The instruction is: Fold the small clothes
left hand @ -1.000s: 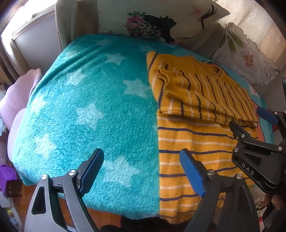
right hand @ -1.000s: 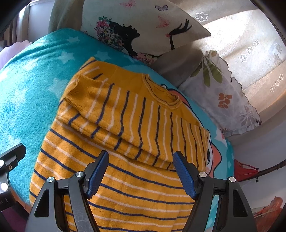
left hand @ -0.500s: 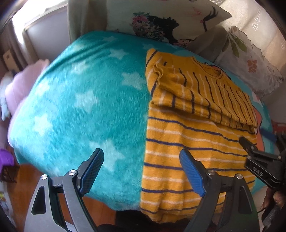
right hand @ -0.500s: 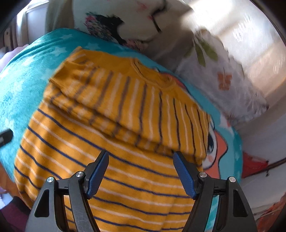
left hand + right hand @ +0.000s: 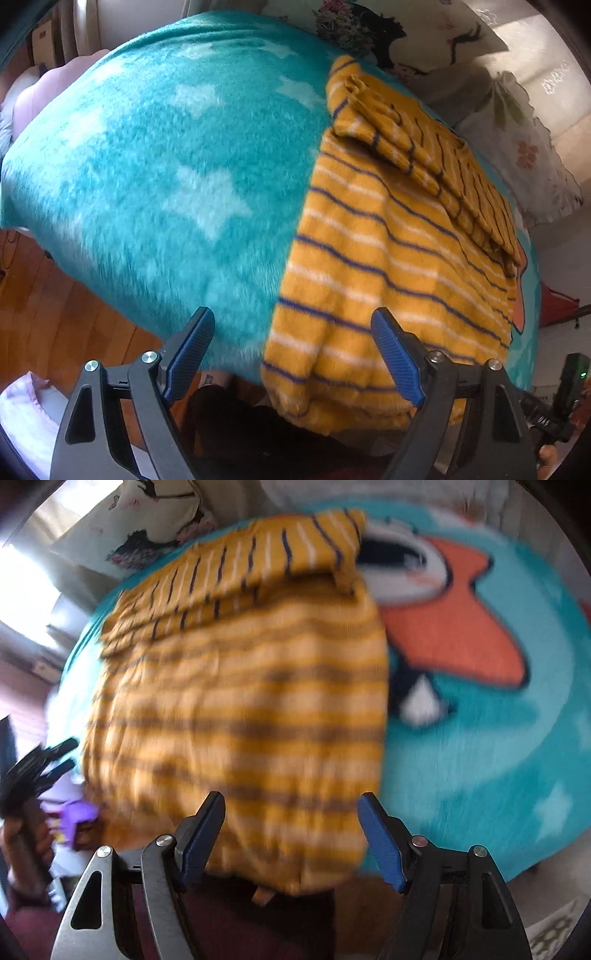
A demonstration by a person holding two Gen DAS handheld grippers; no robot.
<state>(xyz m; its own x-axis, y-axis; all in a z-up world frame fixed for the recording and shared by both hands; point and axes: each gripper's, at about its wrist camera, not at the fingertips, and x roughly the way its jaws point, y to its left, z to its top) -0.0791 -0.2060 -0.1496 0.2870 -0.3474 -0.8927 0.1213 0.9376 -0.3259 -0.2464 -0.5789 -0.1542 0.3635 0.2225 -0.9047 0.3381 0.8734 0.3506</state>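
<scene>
The sweater (image 5: 373, 258) is yellow like mustard, with thin dark blue and white stripes. Under it, the fuzzy blanket (image 5: 155, 166) is bright teal with pale stars. Beside the sweater, the blanket shows a cartoon shape in orange, black and white (image 5: 447, 627). Each claw has blue pads (image 5: 192, 350) on black arms. Past the sweater, a cream pillow (image 5: 417, 33) has a black and pink picture.

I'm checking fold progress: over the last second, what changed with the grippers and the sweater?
Both open grippers, left gripper and right gripper, dropped toward the hanging hem of the yellow striped sweater, one at each bottom corner. Nothing gripped. The sweater stayed put on the teal blanket, sleeves folded across.
</scene>
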